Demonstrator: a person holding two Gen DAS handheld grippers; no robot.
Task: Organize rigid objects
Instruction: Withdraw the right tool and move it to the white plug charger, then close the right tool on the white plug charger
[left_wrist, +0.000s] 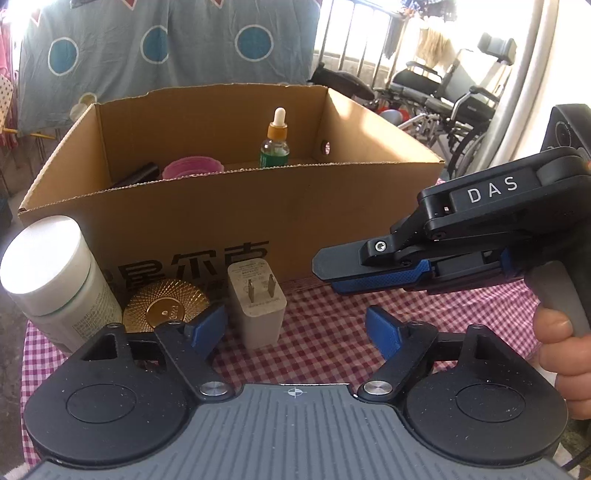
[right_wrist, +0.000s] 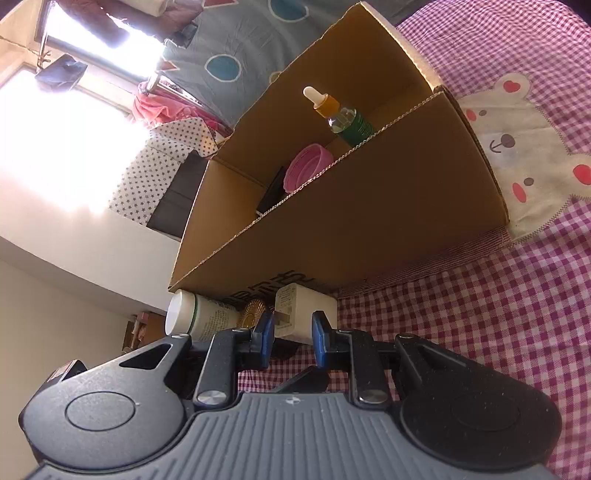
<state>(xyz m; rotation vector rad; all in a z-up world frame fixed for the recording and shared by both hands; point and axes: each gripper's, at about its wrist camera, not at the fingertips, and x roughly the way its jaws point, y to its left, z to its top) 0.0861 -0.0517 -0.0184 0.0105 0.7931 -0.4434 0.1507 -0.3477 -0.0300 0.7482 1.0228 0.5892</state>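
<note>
The cardboard box (left_wrist: 229, 206) stands open-topped on the bench, whose red checked cloth (left_wrist: 325, 325) runs under everything, and serves as the collecting place: a dropper bottle (left_wrist: 275, 142) stands upright toward its back wall, with a pink lid (left_wrist: 192, 168) and a dark object (left_wrist: 138, 173), too hidden to identify, beside it on the inside. Three things wait outside, lined up against the box's front wall: a white charger plug (left_wrist: 258, 306) standing on end with its prongs facing away from the box, a gold patterned disc (left_wrist: 164, 308) just beside it, and a white-capped bottle (left_wrist: 51, 273) at the box's front corner. The left gripper (left_wrist: 295, 328) sits low in front of the box with its jaws wide and nothing between them, one blue pad near the plug, likely lining up to take it. The right gripper (right_wrist: 293, 338) points across the front of the box, rolled onto its side, jaws narrow and holding nothing; in its own view they frame the plug without touching it. Judging by this, the sorting is partly done.
</note>
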